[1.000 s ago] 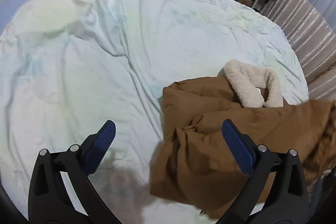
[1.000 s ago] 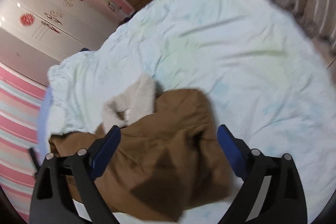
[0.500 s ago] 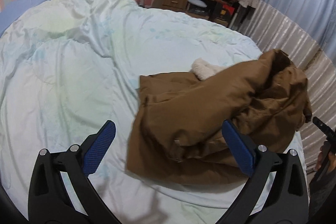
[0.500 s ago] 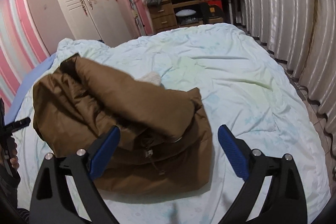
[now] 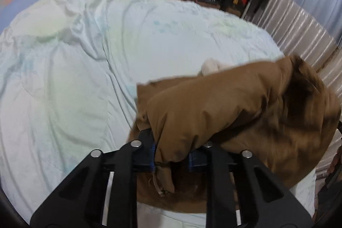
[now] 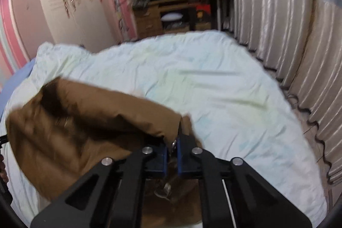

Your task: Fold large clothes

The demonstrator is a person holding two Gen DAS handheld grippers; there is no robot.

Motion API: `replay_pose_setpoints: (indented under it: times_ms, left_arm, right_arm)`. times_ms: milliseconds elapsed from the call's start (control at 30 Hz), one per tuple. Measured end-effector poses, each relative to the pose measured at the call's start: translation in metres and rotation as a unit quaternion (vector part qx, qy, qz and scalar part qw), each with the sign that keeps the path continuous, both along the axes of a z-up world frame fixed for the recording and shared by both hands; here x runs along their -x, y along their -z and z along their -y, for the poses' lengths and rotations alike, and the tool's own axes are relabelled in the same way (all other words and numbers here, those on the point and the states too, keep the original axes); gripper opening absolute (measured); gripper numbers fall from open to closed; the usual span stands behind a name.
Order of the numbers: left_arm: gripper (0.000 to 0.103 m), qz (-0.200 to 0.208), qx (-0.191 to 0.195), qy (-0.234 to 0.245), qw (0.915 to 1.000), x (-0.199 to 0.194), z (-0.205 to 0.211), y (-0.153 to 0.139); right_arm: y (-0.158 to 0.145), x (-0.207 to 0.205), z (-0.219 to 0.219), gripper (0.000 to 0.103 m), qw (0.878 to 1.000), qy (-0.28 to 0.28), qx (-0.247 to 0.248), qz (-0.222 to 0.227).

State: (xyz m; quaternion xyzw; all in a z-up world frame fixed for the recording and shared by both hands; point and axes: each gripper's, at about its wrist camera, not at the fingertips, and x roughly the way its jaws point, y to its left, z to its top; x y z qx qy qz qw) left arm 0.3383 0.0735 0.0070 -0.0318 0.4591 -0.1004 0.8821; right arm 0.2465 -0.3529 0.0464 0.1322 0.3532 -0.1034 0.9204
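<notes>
Grippers, left [image 5: 171, 155] and right [image 6: 172, 151], clamp a bunched, rumpled brown coat [image 5: 235, 112] above the pale quilt [image 5: 85, 69].

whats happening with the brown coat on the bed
A person is working two handheld tongs on a brown coat lying on a bed covered by a pale quilt. The left tongs and the right tongs are each shut on a bunch of the coat's fabric near its closer edge. The coat is bunched up, not yet folded flat.

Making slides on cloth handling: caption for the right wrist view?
Right hand-held gripper shut on a brown coat's edge, lifting it above the pale bedspread.
</notes>
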Motion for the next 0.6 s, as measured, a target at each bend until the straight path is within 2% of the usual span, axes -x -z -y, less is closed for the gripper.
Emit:
replay_pose_setpoints:
  times_ms: [133, 200, 267, 400, 533, 600]
  left_arm:
    - [0.015, 0.007, -0.022, 0.002, 0.9997, -0.028, -0.003, -0.022]
    - [0.016, 0.003, -0.036, 0.003, 0.9993, -0.044, -0.001, -0.027]
    - [0.016, -0.015, -0.055, 0.005, 0.9984, -0.067, 0.004, -0.021]
    - [0.017, -0.053, -0.071, 0.004, 0.9960, -0.100, 0.010, 0.002]
    - [0.017, -0.050, -0.066, -0.001, 0.9966, -0.097, 0.010, 0.012]
    - [0.022, -0.045, -0.070, 0.000, 0.9965, -0.092, 0.010, 0.011]
  right_arm:
    - [-0.018, -0.032, 0.008, 0.005, 0.998, -0.001, 0.056, -0.020]
    - [-0.011, -0.059, 0.005, 0.005, 0.995, -0.009, 0.088, -0.055]
    - [0.002, -0.083, 0.003, 0.005, 0.989, -0.013, 0.113, -0.093]
    - [0.010, -0.102, 0.006, 0.005, 0.987, -0.008, 0.105, -0.121]
    - [0.010, -0.104, -0.001, 0.005, 0.985, -0.015, 0.115, -0.124]
    - [0.010, -0.100, -0.001, 0.006, 0.986, -0.018, 0.108, -0.127]
